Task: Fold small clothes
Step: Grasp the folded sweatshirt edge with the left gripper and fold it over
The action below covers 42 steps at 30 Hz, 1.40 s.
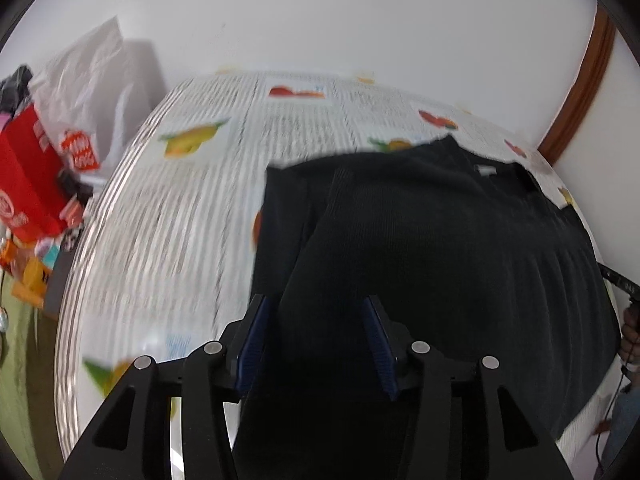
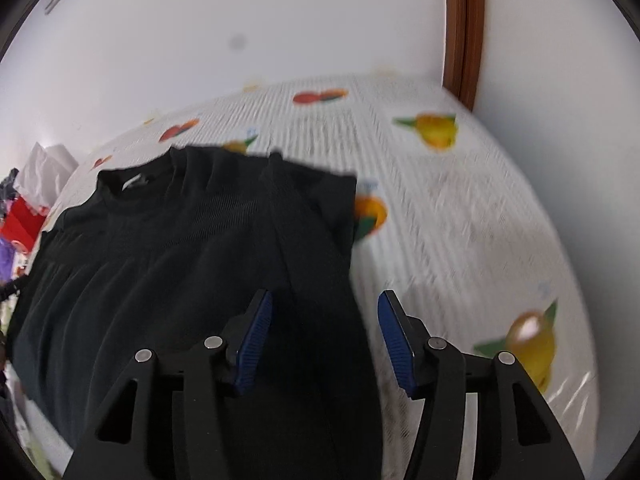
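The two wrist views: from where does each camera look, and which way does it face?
Left wrist: it sits on the left gripper, looks down and forward over the black garment and the fruit-print table cover; its blue-padded fingers stand apart, and a hand shows at the right edge.
Right wrist: it sits on the right gripper, facing the same way; its fingers stand apart over the garment's right edge.
Shared: the garment, the table cover, the brown door frame.

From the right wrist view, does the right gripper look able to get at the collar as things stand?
Probably yes. The right gripper is open over the near part of the black garment, and only flat fabric lies between it and the collar at the far end.
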Available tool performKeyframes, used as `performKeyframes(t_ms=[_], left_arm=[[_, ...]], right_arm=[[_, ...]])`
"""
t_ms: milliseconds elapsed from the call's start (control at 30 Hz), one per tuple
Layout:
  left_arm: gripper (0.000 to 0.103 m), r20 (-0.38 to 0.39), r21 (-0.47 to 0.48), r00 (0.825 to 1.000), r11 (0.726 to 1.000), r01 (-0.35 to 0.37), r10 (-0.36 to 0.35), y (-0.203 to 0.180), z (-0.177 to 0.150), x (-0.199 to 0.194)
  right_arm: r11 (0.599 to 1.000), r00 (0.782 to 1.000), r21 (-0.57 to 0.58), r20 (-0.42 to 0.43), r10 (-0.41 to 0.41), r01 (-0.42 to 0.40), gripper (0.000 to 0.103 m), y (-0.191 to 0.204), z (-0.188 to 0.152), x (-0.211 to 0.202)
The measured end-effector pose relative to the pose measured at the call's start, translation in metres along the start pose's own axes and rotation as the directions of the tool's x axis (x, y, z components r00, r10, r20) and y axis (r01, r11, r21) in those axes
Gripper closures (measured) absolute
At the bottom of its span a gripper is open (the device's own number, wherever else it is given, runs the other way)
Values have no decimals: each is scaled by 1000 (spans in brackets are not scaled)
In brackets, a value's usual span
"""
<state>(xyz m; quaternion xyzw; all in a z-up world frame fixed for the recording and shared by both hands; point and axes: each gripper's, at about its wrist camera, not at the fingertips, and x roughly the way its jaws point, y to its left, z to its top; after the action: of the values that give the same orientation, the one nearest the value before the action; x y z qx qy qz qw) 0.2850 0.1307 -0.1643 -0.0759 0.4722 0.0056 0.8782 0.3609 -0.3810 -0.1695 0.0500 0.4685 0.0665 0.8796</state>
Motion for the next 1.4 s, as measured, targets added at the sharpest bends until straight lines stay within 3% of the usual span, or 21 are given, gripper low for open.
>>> performKeyframes(t_ms=[100, 200, 233, 267, 300, 333, 367, 467, 600, 800, 933, 1033, 1133, 1400], left_arm=[[55, -20, -20, 1000, 1000, 1, -1, 14, -19, -5], [55, -37, -81, 998, 995, 50, -53, 27, -31, -6], [55, -36, -93, 997, 994, 61, -65, 28, -33, -5], [55, -30, -94, 998, 994, 61, -64, 28, -35, -4], [65, -17, -88, 998, 994, 60, -62, 26, -36, -4], [75, -5, -79, 997, 994, 80, -81, 24, -37, -5], [86, 5, -76, 995, 992, 101, -101, 20, -37, -5], [95, 36, -47, 998, 998, 47, -45, 9, -30, -8], [96, 32, -46, 998, 997, 59, -58, -1, -9, 5], [95, 45, -25, 996, 997, 76, -75, -30, 33, 33], [95, 46, -9, 998, 999, 47, -46, -48, 47, 47], [90, 45, -8, 998, 999, 33, -33, -50, 43, 47], [78, 25, 6, 999, 999, 34, -34, -47, 33, 40], [64, 44, 48, 998, 998, 38, -40, -31, -13, 1]], right_arm=[[1000, 999, -6, -34, -15, 15, 49, 5, -2, 10], [1000, 999, -12, -43, -28, 27, 49, 9, 0, 15], [1000, 998, -17, -51, -26, 25, 53, 12, 2, 18], [1000, 998, -26, -57, -18, 17, 64, 13, 2, 19], [999, 998, -44, -55, -19, 17, 70, 16, 3, 19], [997, 998, -75, -39, -39, 36, 86, 20, 5, 18], [994, 999, -102, -26, -43, 41, 87, 23, 6, 16], [993, 1000, -118, 12, -20, 21, 88, 17, 15, 12], [996, 999, -87, 38, -7, 10, 88, -1, 37, 18], [997, 997, -45, 45, -65, 67, 88, -28, 79, 39], [997, 996, -18, 40, -80, 81, 84, -39, 84, 45], [994, 993, -22, 57, -102, 103, 76, -44, 67, 34], [990, 986, -19, 91, -140, 142, 69, -47, 43, 16], [977, 971, 34, 108, -212, 209, 68, -57, -33, -35]])
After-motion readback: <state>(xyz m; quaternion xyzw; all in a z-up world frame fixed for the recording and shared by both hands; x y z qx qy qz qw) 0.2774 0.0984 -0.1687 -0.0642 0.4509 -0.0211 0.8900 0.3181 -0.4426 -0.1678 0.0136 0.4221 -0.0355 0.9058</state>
